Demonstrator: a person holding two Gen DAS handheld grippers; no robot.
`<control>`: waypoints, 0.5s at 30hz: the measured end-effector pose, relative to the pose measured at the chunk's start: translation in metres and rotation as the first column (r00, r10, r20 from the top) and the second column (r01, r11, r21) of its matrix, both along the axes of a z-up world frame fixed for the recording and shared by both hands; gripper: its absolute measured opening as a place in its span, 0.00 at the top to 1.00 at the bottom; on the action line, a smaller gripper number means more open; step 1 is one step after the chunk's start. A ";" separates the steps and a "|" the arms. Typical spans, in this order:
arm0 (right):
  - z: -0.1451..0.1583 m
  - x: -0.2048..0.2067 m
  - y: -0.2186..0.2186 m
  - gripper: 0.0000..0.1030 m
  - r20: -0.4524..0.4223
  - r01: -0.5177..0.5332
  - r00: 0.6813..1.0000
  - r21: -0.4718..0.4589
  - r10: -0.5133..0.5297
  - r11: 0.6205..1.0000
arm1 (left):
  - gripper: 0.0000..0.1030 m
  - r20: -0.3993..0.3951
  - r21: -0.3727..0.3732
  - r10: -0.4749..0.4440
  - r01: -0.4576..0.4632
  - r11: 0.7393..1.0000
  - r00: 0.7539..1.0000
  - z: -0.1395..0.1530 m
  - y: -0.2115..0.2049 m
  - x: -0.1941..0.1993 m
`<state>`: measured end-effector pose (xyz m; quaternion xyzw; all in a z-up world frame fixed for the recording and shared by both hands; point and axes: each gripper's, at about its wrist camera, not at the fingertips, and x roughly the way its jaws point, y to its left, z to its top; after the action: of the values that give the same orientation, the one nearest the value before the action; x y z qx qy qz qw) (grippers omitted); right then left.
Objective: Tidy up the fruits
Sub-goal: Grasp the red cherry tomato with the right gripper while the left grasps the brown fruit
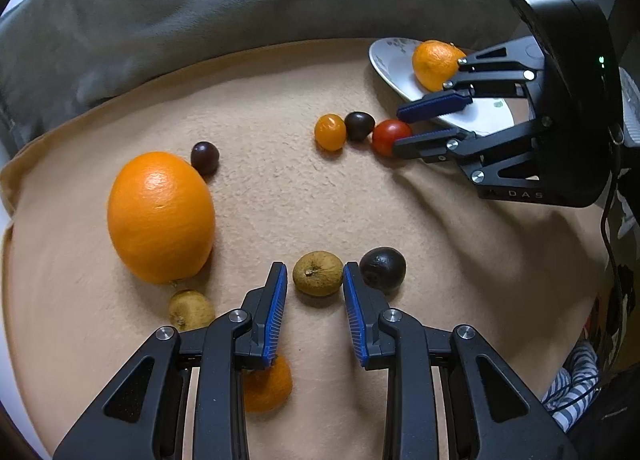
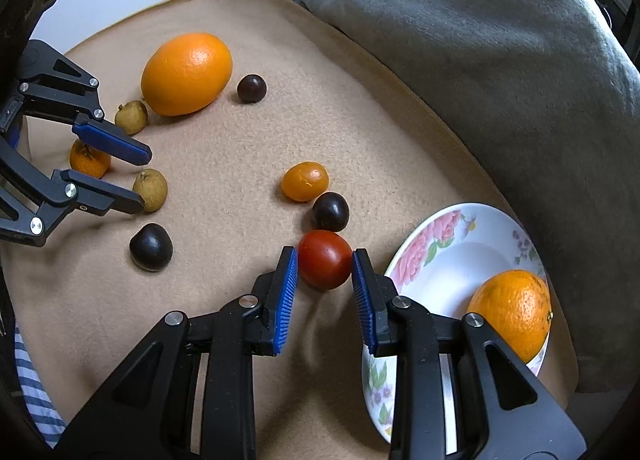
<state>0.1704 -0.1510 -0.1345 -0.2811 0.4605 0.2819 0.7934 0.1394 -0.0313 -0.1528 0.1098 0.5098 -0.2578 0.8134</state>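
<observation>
Two grippers point down at the tan blanket [image 2: 240, 140]. The left gripper [image 1: 315, 276] has its jaws bracketing a yellow-brown fruit [image 1: 318, 273] at their tips; whether they pinch it I cannot tell. The right gripper [image 2: 325, 262] has its jaws clamped on the red tomato [image 2: 325, 259]. Just right of those jaws sits a flowered plate [image 2: 440, 228] holding an orange [image 2: 510, 312]. Beyond them lie a dark fruit [image 2: 330, 211] and a small orange fruit [image 2: 305, 181].

Lighting is soft and even in both my wrist views. Glare marks the large orange [image 1: 160, 216] and the tomato [image 2: 325, 259]. Fruit shadows are faint and short. Fisheye distortion bends the edges; corners vignette black. Focus is sharp centrally.
</observation>
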 end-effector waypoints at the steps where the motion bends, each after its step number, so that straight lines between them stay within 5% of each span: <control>1: 0.000 0.000 0.001 0.72 0.002 -0.006 1.000 -0.007 0.006 1.000 | 0.73 -0.003 0.002 -0.005 0.005 1.000 1.000 -0.001 -0.001 0.000; 15: -0.011 0.013 0.015 0.68 -0.002 -0.022 1.000 -0.041 0.022 0.999 | 0.75 -0.003 0.010 -0.017 0.017 1.000 1.000 -0.008 -0.013 0.004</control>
<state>0.1834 -0.1357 -0.1454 -0.3022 0.4637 0.2815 0.7839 0.1437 -0.0440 -0.1603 0.1177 0.5112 -0.2622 0.8100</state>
